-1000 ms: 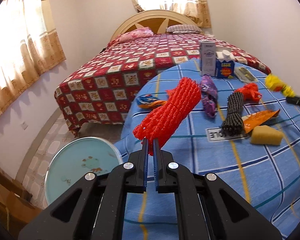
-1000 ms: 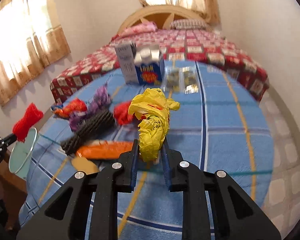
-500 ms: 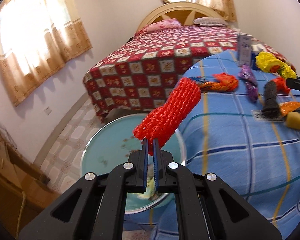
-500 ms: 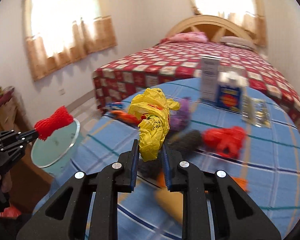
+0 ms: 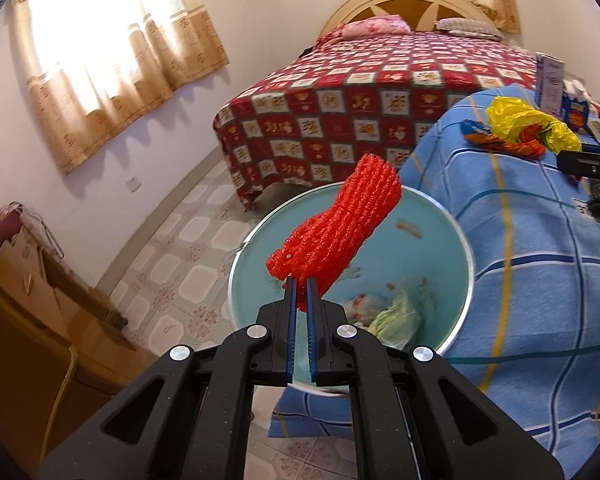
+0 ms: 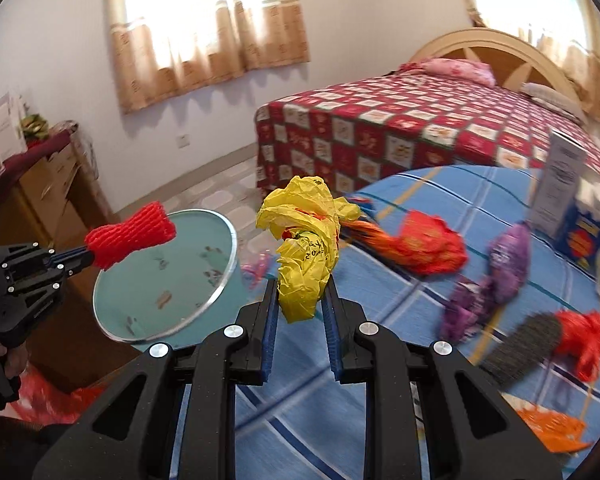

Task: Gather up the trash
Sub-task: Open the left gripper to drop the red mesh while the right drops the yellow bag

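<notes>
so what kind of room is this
Most likely a home bedroom: a made bed with a red checked cover and pillows against an arched headboard, curtained windows, and a wooden dresser along the wall. A cloth-covered table with litter stands beside a bin.

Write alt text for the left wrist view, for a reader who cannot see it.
The left gripper holds a red foam net above an open light-blue trash bin with some trash inside. To the right is a table with a blue checked cloth, and behind it a bed with a red patterned cover.
</notes>
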`<state>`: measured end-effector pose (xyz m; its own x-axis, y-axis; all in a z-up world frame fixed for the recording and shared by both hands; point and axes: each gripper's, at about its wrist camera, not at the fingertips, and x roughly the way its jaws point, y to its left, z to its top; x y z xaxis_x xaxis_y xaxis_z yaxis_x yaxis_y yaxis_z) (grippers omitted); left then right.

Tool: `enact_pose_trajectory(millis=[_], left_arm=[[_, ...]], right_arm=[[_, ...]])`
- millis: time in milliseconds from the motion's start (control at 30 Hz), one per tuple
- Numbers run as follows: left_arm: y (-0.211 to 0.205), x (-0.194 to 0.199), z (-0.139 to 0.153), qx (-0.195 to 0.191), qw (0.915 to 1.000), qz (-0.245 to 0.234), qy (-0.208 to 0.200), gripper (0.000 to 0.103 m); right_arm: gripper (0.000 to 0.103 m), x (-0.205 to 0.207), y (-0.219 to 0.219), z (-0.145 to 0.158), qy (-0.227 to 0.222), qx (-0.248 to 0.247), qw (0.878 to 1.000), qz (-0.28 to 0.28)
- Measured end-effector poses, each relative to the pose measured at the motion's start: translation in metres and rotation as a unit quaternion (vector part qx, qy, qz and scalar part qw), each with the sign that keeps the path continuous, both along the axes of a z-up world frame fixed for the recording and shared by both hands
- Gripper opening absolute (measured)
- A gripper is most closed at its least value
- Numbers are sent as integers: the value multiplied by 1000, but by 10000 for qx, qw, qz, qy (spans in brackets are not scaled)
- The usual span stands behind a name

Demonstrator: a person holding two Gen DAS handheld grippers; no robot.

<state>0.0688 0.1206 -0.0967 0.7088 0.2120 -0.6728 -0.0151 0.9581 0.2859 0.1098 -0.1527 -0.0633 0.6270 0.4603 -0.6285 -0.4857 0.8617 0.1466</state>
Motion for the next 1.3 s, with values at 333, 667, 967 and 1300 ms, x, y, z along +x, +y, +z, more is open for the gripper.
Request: enact_pose_trajectory(millis=[333, 667, 967, 1300], left_arm=[[29, 3, -7, 128, 9989, 411, 158, 5], [43, -2, -9, 132, 9981, 567, 196, 5], [50, -1, -9, 90, 9975, 659, 228, 5], [48, -1, -9, 67, 9977, 640, 218, 5]], right_arm=[[22, 12, 53, -7, 15, -240, 9980, 584], [22, 14, 82, -13, 34, -377, 9954, 880], [22, 10, 96, -14, 1, -494, 9927, 1096], [22, 10, 99, -14, -4, -517, 9921, 1147]])
